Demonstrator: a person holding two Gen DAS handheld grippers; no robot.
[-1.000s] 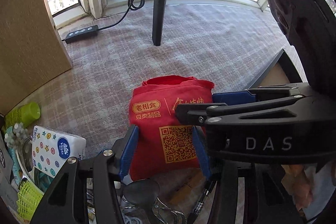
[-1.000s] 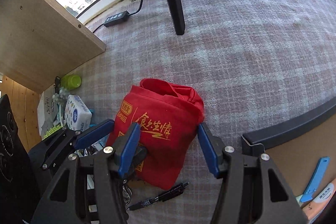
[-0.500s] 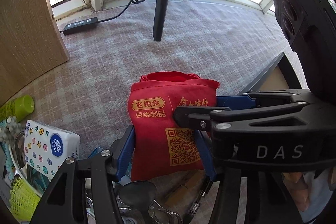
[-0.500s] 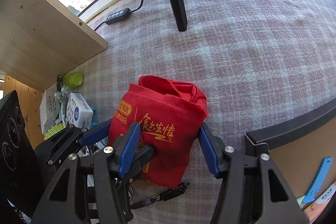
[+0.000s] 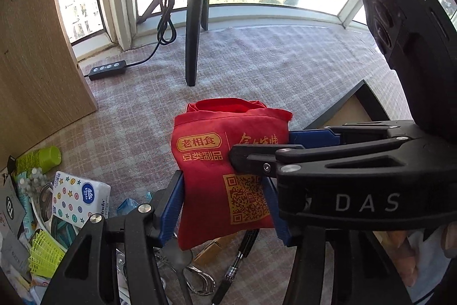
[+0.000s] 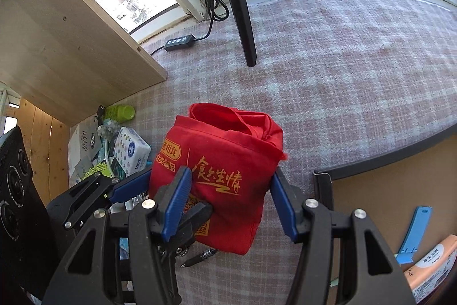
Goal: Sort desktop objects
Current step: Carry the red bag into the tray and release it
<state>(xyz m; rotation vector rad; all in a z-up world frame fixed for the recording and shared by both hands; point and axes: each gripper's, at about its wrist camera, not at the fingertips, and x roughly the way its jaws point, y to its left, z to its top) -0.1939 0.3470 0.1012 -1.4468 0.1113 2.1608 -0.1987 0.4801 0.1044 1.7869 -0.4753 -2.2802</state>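
A folded red cloth bag with yellow print and a QR code hangs between both grippers, its lower edge lifted off the checked tablecloth. My left gripper holds the bag's lower half; its jaws are closing, and the blue pads press on both side edges. From the right, the other gripper's fingers reach onto the bag's upper right corner. In the right wrist view my right gripper is shut on the red bag, and the left gripper's fingers come in from the left.
Clutter lies at lower left: a tissue pack, a green bottle, metal utensils. A pen lies under the bag. A black-rimmed box stands at the right, a wooden panel at the left, a tripod leg behind.
Both grippers have risen together with the red bag in them. The bag's bottom edge has come up off the cloth, uncovering the pen and clutter beneath.
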